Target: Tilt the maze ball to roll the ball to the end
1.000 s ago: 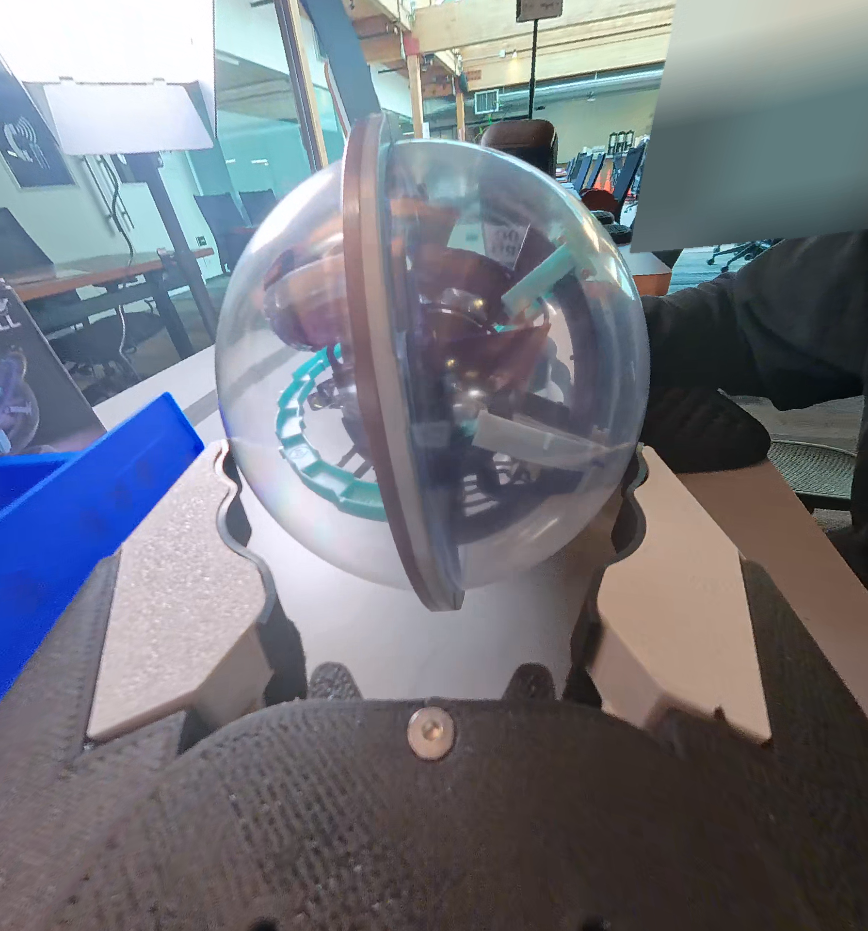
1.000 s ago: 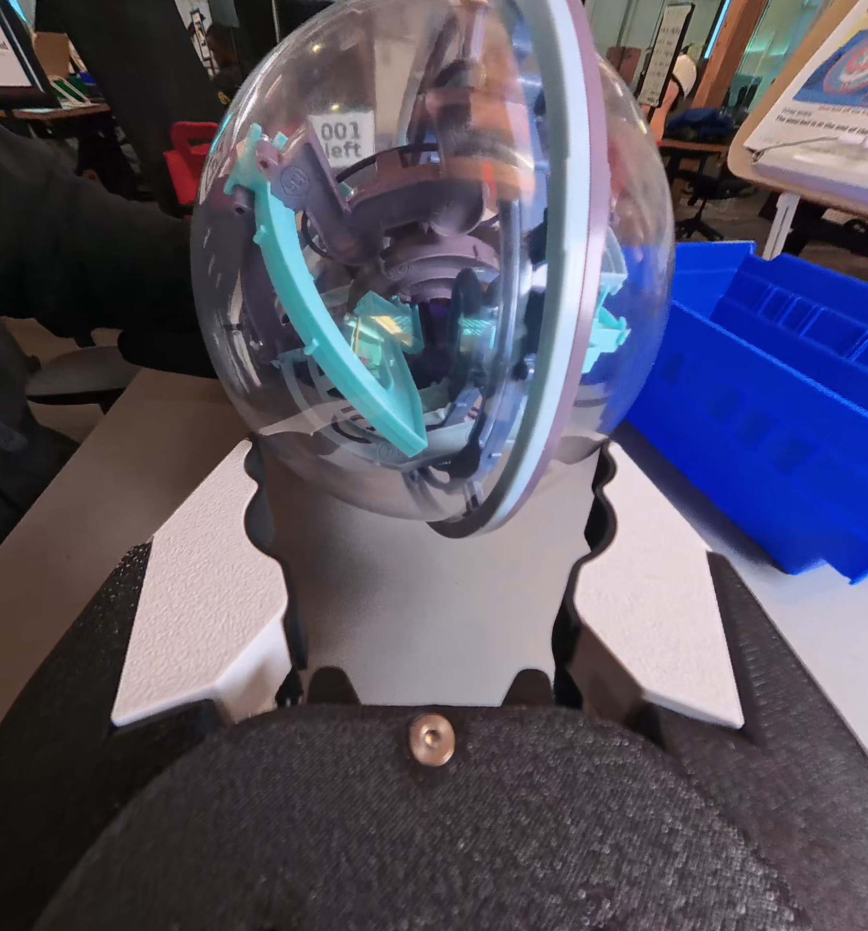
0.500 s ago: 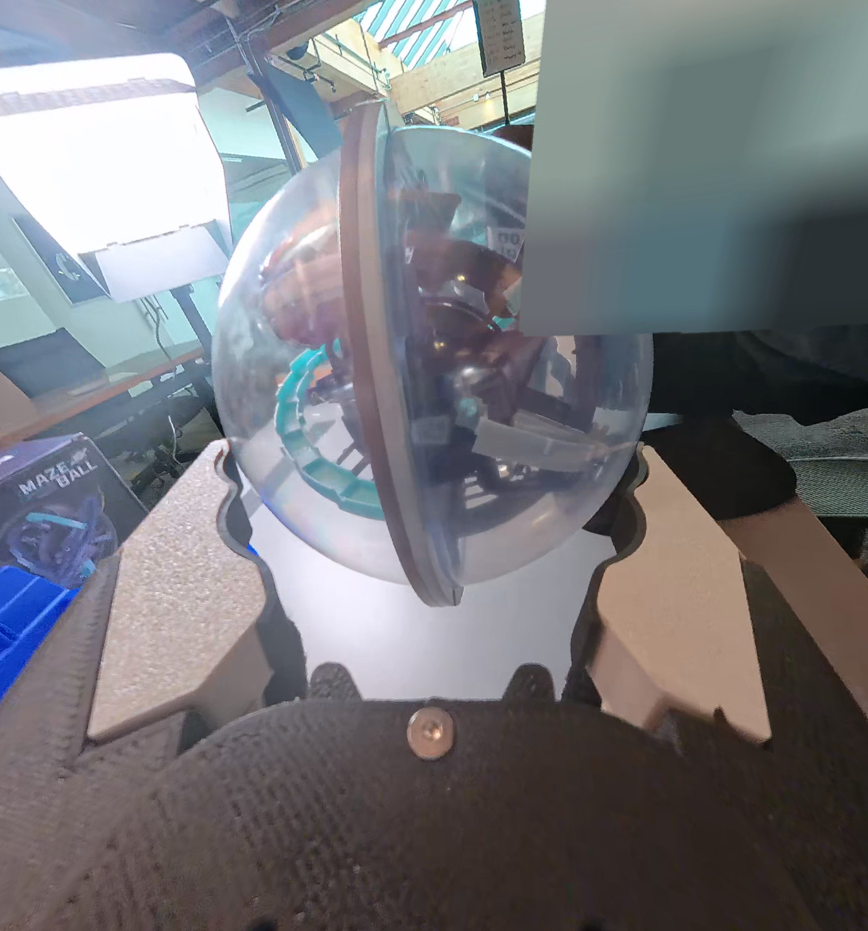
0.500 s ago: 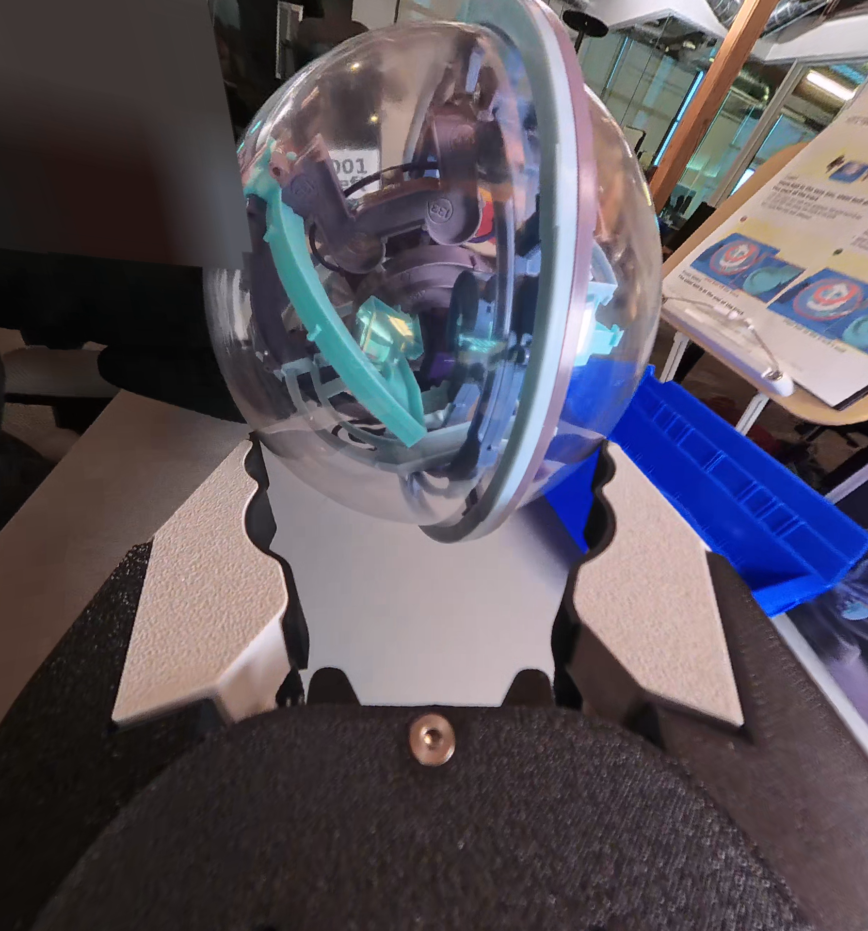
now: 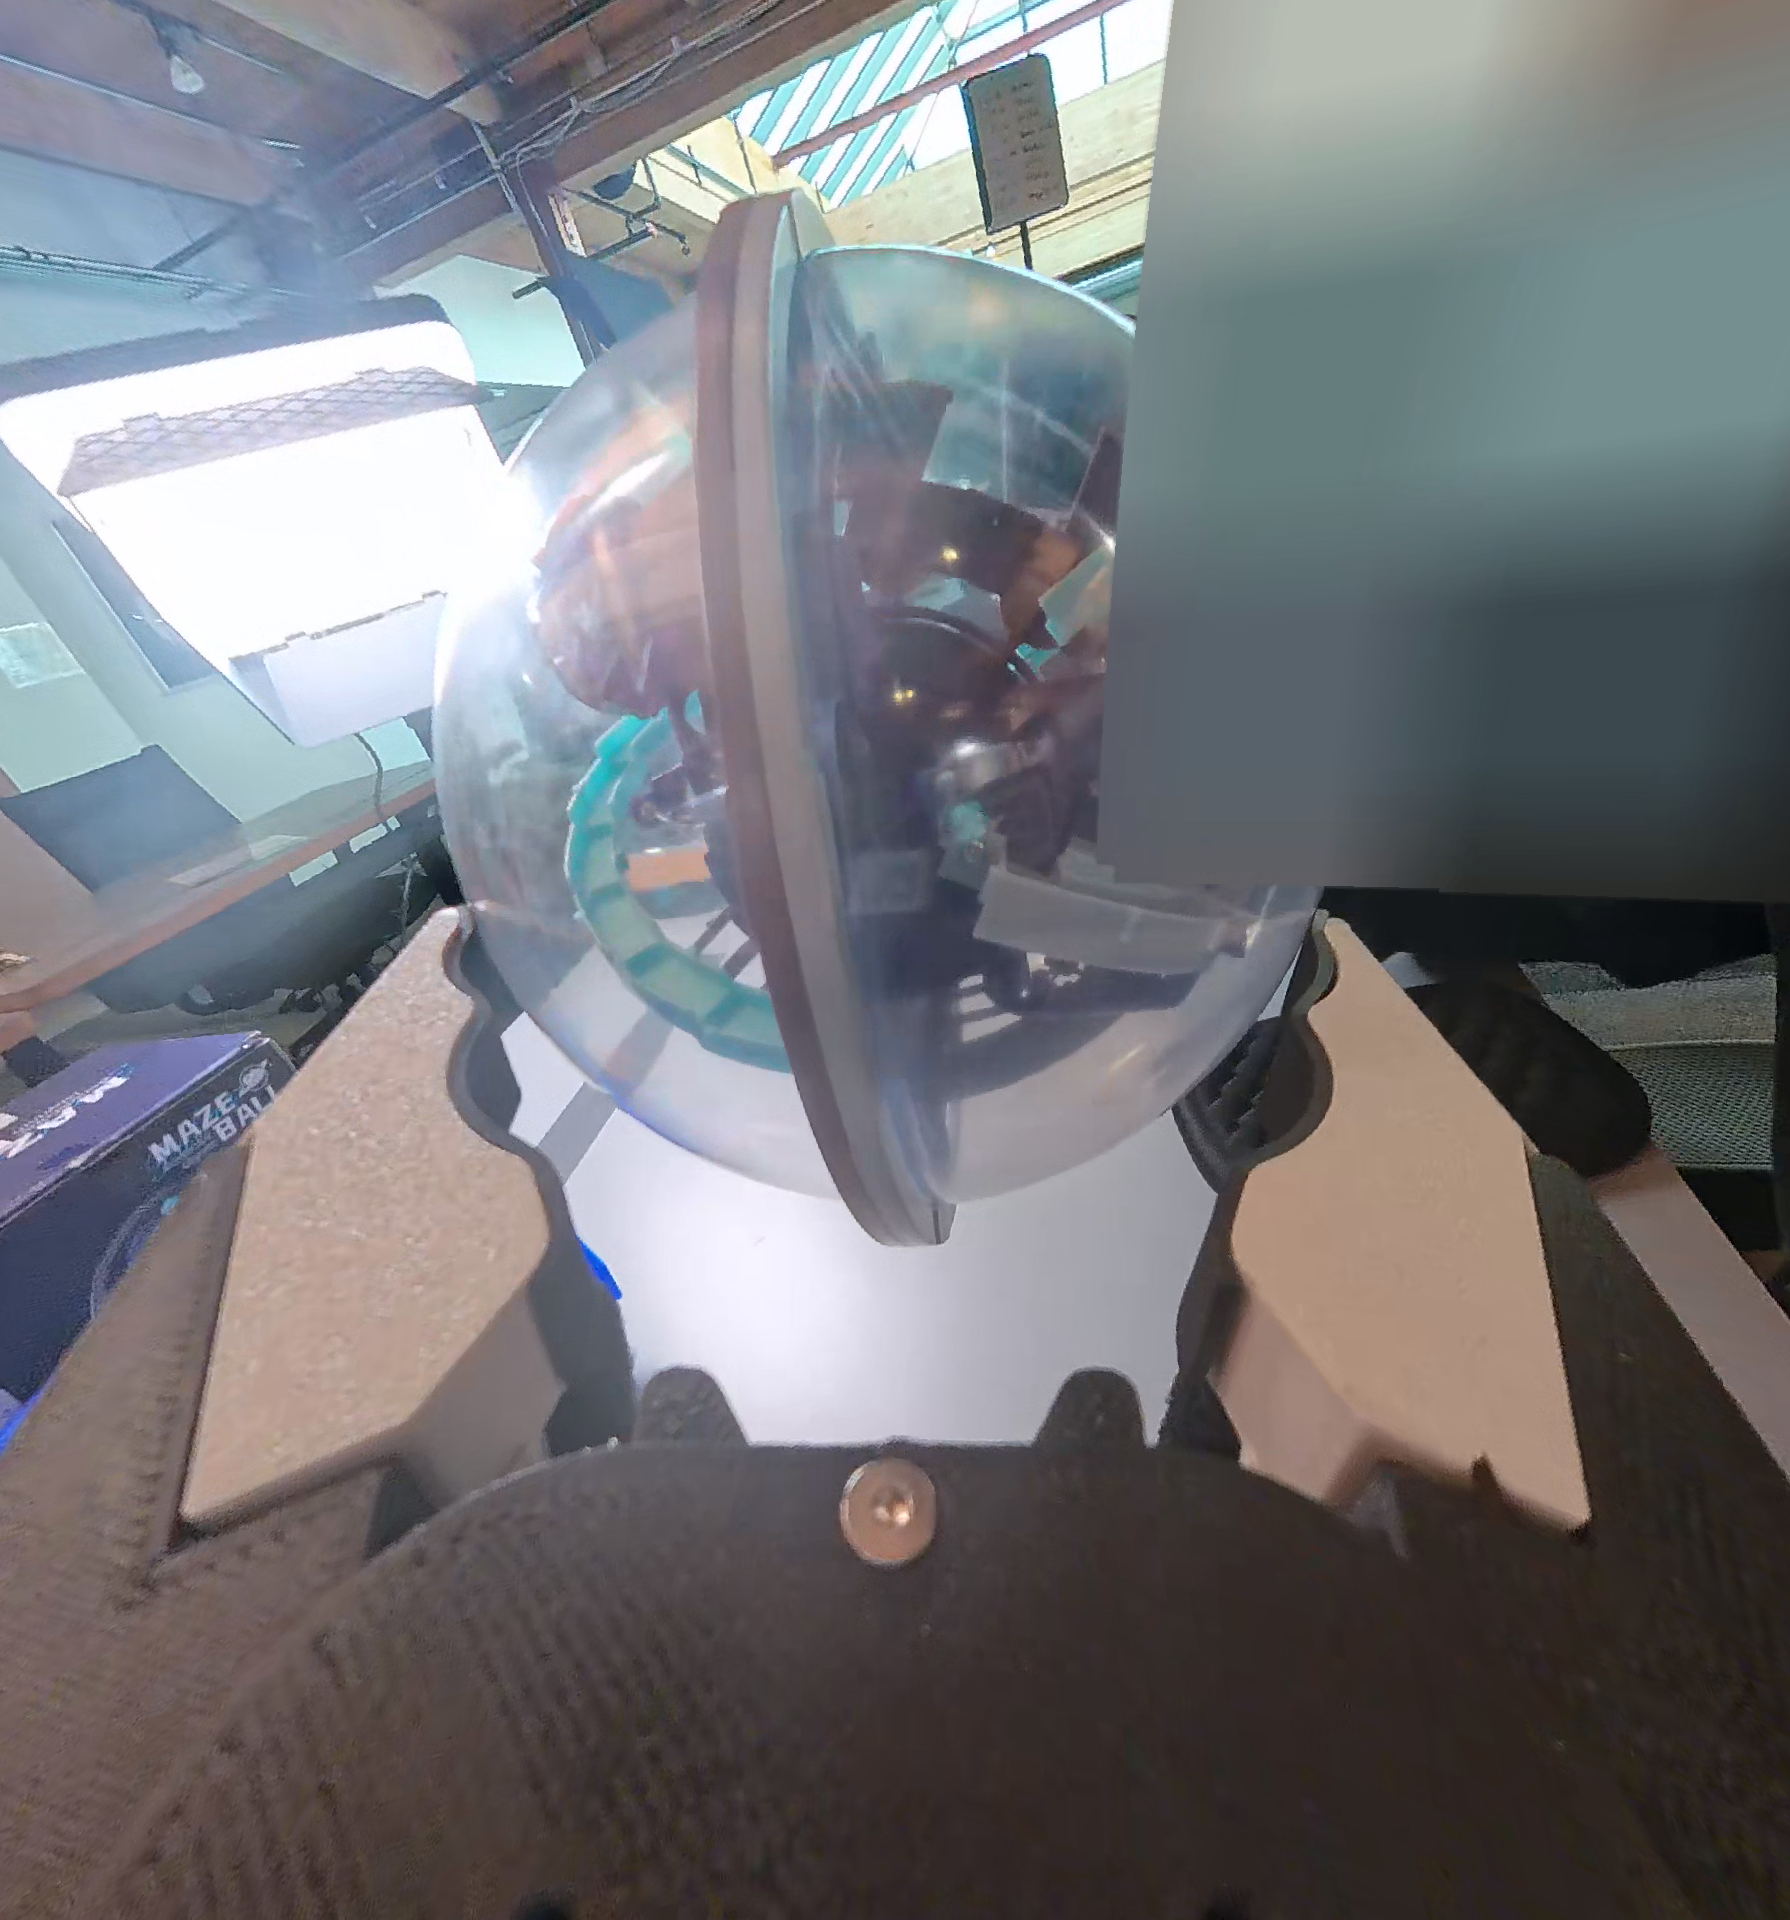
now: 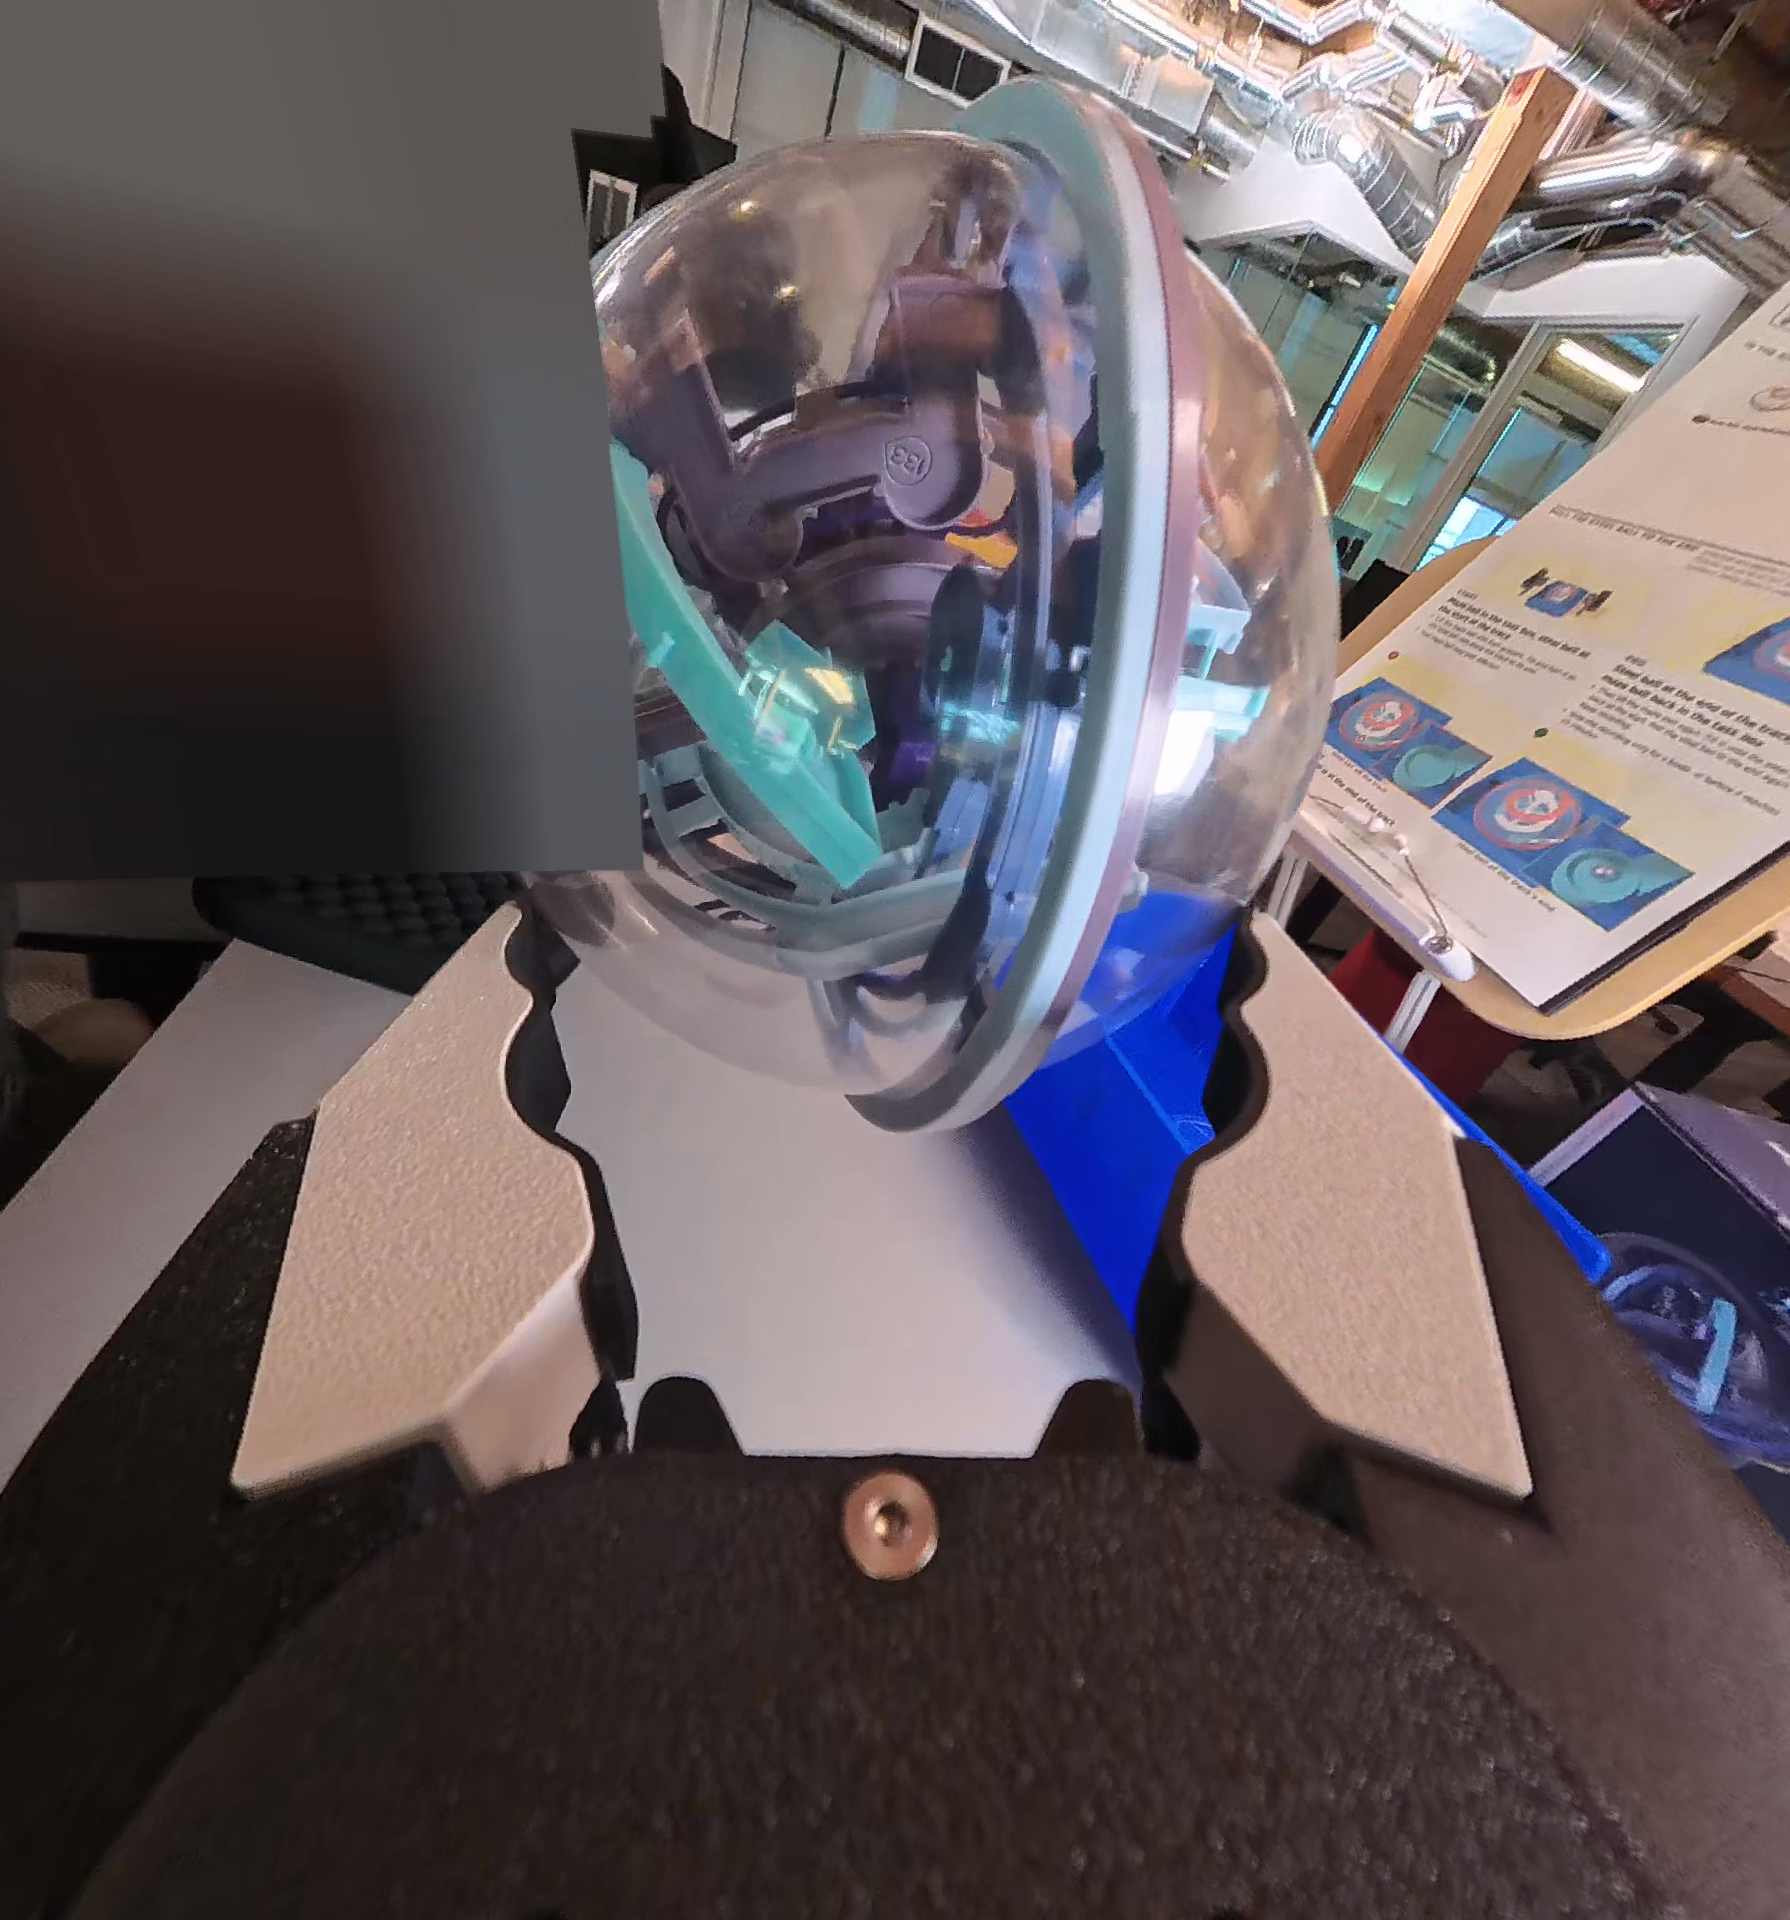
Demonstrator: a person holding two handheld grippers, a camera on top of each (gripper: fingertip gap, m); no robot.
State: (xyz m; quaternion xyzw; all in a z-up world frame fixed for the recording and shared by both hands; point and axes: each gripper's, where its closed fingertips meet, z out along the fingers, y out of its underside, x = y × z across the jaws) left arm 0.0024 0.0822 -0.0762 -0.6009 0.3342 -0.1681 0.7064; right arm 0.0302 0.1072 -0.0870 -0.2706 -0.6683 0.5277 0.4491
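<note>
Nearest the lens in each wrist view, the gripper fingers bracketed the maze ball (image 5: 870, 727) from opposite sides. The left gripper (image 5: 891, 935) was closed on the sphere, its fingertips (image 5: 460, 940) seated against the lower shell. The right gripper (image 6: 886, 935) likewise clamped the ball (image 6: 922, 623), pads pressed to both flanks. The ball was held in the air above the white table (image 6: 818, 1247).

Change over the last second: both cameras pitched upward. The blue bin (image 6: 1109, 1029) dropped low in the views, the printed box (image 5: 70, 1164) came into sight, and ceiling beams filled the background. The seam ring (image 5: 756, 727) kept its place between the fingers, so ball and grippers tilted as one unit. This indicates an active tilt, likely driving the inner ball along its track; the small ball itself could not be located.

The ring stood near vertical, its top leaning slightly right in the right view (image 6: 1119, 623). The ball's axis, normal to the ring, therefore ran roughly horizontal, across the fingers. Farther off stood an instruction board (image 6: 1597, 727).
</note>
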